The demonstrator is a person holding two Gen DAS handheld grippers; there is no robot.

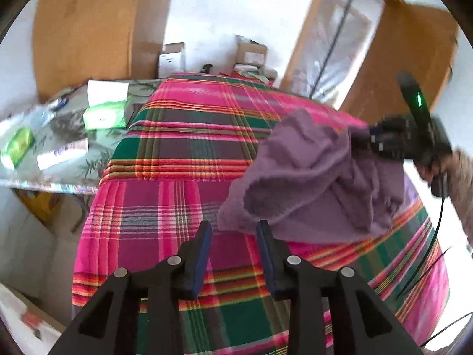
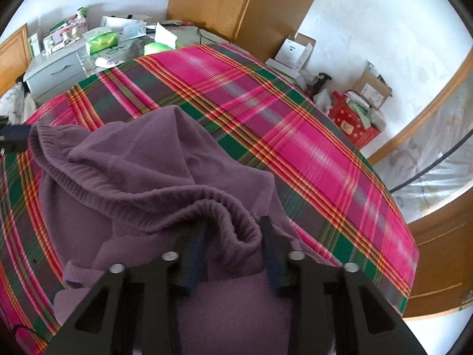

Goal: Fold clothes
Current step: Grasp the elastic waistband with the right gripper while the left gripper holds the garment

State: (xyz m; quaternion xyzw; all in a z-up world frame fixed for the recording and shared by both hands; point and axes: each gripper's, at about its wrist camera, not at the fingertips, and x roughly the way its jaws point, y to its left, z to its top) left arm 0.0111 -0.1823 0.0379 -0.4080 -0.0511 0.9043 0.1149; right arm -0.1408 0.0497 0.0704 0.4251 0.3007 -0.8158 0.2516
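On the plaid bed (image 2: 310,136) a purple garment (image 2: 142,177) lies crumpled. The right gripper (image 2: 233,227) has its fingers around the ribbed waistband, not visibly pinching it; that hem may slip out. The left gripper (image 1: 235,230) gapes empty beside the cloth, so the bunched fabric could drag unevenly.

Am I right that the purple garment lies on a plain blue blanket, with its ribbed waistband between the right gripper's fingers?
Not quite: the blanket is plaid, pink and green, not plain blue, as the right wrist view shows. The rest holds: the purple garment lies on it, its ribbed waistband between the right gripper's fingers.
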